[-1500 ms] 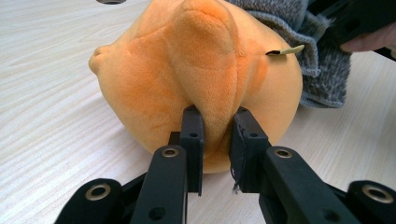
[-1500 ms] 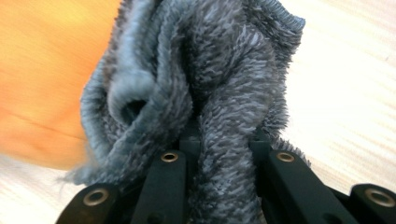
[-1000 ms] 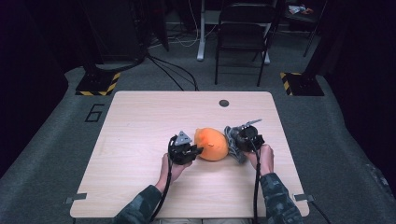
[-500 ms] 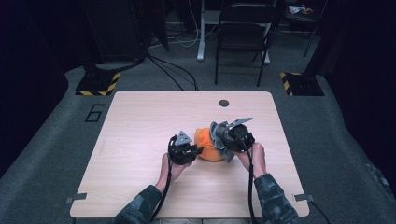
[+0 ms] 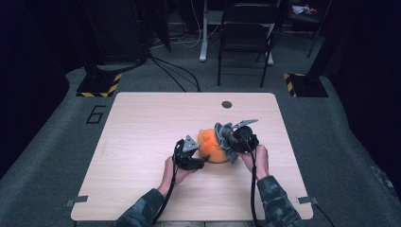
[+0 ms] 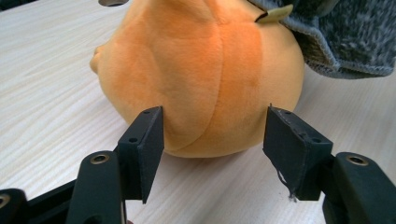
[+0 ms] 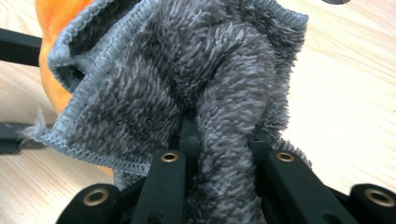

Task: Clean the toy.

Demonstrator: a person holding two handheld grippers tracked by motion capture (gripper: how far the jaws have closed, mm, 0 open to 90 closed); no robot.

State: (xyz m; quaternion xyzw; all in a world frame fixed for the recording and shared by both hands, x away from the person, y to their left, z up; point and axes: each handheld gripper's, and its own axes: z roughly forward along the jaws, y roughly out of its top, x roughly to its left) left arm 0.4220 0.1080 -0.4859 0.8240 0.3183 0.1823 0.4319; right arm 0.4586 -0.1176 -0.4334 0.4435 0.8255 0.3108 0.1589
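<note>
An orange plush toy (image 5: 209, 147) lies on the wooden table (image 5: 142, 132), right of centre. My left gripper (image 5: 197, 160) sits at its near left side. In the left gripper view its jaws have just been opening and stand open (image 6: 215, 122) either side of the plush's (image 6: 201, 70) rounded lower end without squeezing it. My right gripper (image 5: 235, 137) is shut on a bunched grey fuzzy cloth (image 5: 224, 140). That cloth (image 7: 187, 70) drapes against the right side of the plush (image 7: 53, 79), pinched between the right jaws (image 7: 219, 135). The cloth (image 6: 345, 42) hangs at the plush's upper right.
A small dark round grommet (image 5: 227, 104) is set in the table near its far edge. A folding chair (image 5: 246, 28) and cables stand on the floor behind the table. Bare wood stretches to the left of the plush.
My right gripper has carried the grey cloth a little to the left, onto the plush's right side. The left hand has stayed where it was.
</note>
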